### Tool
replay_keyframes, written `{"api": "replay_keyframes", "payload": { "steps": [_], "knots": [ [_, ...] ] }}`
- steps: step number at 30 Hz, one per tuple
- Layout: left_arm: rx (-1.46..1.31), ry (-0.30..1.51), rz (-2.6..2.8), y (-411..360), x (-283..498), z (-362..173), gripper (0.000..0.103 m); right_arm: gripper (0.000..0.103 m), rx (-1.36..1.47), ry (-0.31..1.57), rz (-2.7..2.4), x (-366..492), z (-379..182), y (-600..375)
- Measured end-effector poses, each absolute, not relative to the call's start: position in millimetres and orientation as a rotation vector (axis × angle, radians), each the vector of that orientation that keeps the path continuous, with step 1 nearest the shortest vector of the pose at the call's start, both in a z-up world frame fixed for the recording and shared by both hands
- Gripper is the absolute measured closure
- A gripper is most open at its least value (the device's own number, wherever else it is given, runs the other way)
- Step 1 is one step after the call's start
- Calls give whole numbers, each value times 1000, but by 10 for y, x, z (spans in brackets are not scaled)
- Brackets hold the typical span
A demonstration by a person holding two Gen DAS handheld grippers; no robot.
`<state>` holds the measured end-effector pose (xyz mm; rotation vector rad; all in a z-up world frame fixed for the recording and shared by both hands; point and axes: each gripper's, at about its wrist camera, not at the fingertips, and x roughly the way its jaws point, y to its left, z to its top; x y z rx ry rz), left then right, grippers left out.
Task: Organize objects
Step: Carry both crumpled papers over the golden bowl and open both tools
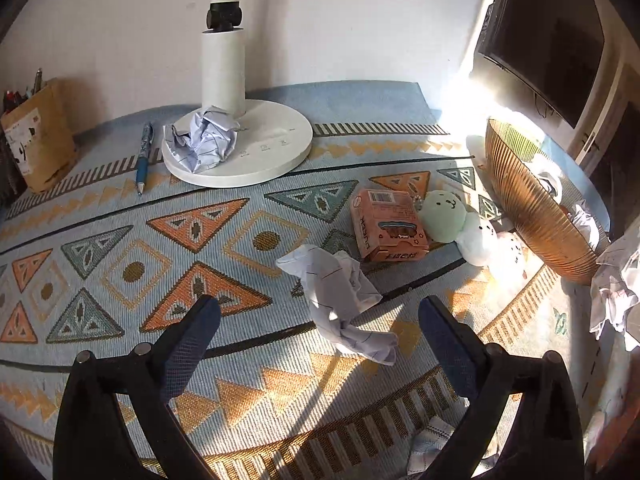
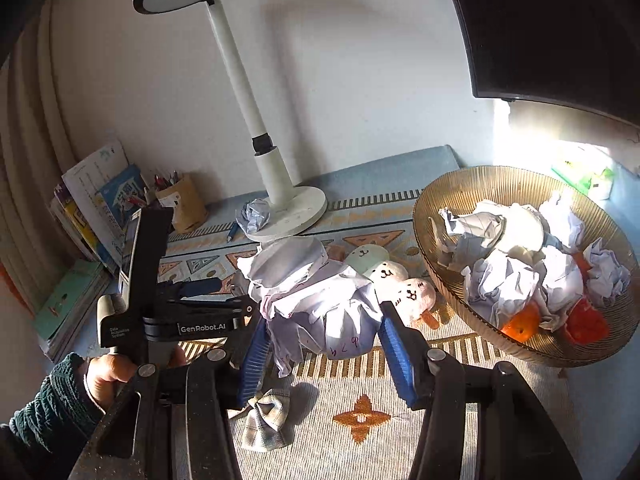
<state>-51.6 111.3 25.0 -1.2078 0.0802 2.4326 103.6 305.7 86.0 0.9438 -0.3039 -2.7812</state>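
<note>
A twisted piece of crumpled white paper (image 1: 340,300) lies on the patterned cloth. My left gripper (image 1: 320,312) stands open around its near end, and neither pad touches it. My right gripper (image 2: 326,356) is shut on a large wad of crumpled paper (image 2: 320,300), which it holds above the cloth to the left of the amber ribbed bowl (image 2: 418,216). The bowl holds several paper balls (image 2: 504,280) and oranges (image 2: 520,326). One more paper ball (image 1: 202,140) rests on the lamp base (image 1: 272,148). In the right wrist view, a hand in a green sleeve holds the left gripper (image 2: 200,285).
An orange box (image 1: 386,222) and three plush toys (image 1: 442,210) lie beside the bowl (image 1: 520,208). A blue pen (image 1: 143,156) lies left of the lamp. A paper-bag pen holder (image 1: 40,136) and books (image 2: 100,208) stand at the back left. A plaid cloth scrap (image 2: 268,420) lies near.
</note>
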Motion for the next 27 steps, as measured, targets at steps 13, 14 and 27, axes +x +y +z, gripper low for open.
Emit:
{"api": "replay_keyframes", "payload": {
  "steps": [13, 14, 27],
  "knots": [
    [-841, 173, 2338, 1924, -45, 1140, 71, 50, 692, -505, -3239, 1480, 1512, 4493],
    [-814, 168, 2309, 2082, -56, 1234, 71, 50, 703, -532, -3262, 1420, 1520, 4624],
    [-864, 130, 2141, 3501, -720, 1245, 44, 27, 1028, -732, -3148, 563, 1127, 5124]
  ]
}}
